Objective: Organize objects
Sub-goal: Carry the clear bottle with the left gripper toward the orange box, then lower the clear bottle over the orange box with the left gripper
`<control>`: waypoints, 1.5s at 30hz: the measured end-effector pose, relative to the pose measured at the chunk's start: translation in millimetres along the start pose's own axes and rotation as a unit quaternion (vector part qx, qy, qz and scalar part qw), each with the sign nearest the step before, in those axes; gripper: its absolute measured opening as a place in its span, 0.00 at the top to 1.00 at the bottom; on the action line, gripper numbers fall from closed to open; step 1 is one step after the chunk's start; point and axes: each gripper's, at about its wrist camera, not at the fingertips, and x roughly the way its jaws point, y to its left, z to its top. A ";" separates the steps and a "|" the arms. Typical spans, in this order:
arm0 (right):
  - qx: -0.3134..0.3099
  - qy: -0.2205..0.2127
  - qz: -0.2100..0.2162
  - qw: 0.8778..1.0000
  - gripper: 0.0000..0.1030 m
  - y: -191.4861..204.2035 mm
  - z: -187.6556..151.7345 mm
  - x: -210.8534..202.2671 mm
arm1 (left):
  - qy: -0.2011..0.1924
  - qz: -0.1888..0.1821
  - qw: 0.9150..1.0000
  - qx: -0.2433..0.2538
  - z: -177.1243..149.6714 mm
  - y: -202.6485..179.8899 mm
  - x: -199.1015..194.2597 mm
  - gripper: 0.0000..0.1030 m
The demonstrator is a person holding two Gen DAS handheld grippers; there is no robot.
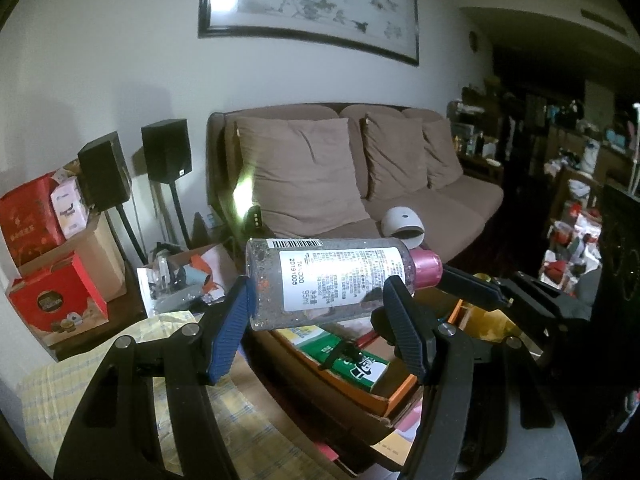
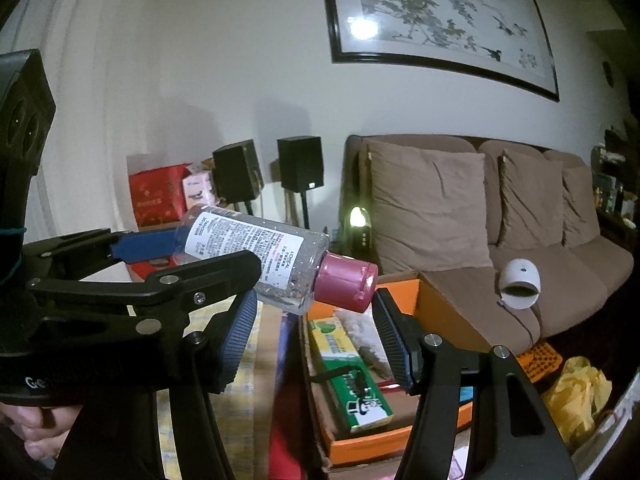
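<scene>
Pink-capped bottle [image 1: 332, 280] clamped in left gripper [image 1: 320, 308] jaws; right gripper [image 2: 316, 336] jaws released; only its view shows yellow bag [image 2: 580, 392].

1. The left tool [image 1: 320, 304] grips a clear bottle [image 1: 328, 280] lying crosswise between its fingers, the blue pad against the bottle's base end; the pink cap [image 1: 427, 269] points right.
2. The right tool [image 1: 500, 296] reaches in from the right edge, its tip just beside the cap; whether it touches cannot be told.
3. Below the bottle sits an orange box [image 1: 396, 398] holding a green carton [image 1: 352, 360].
4. Behind stand a brown sofa [image 1: 400, 168] and two black speakers [image 1: 166, 150]; red boxes [image 1: 56, 300] sit at the left.
</scene>
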 end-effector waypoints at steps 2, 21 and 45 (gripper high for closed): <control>0.004 0.002 -0.003 1.000 0.40 -3.1 0.0 1.3 | 0.002 0.001 1.000 0.002 1.3 -3.2 3.4 0.38; 0.030 0.012 -0.015 0.999 0.40 -29.2 -3.6 8.5 | 0.018 -0.008 1.000 0.017 5.8 -24.9 27.3 0.38; 0.066 0.043 -0.022 0.997 0.40 -61.1 -16.9 28.0 | 0.055 -0.023 0.998 0.012 6.2 -37.0 70.2 0.38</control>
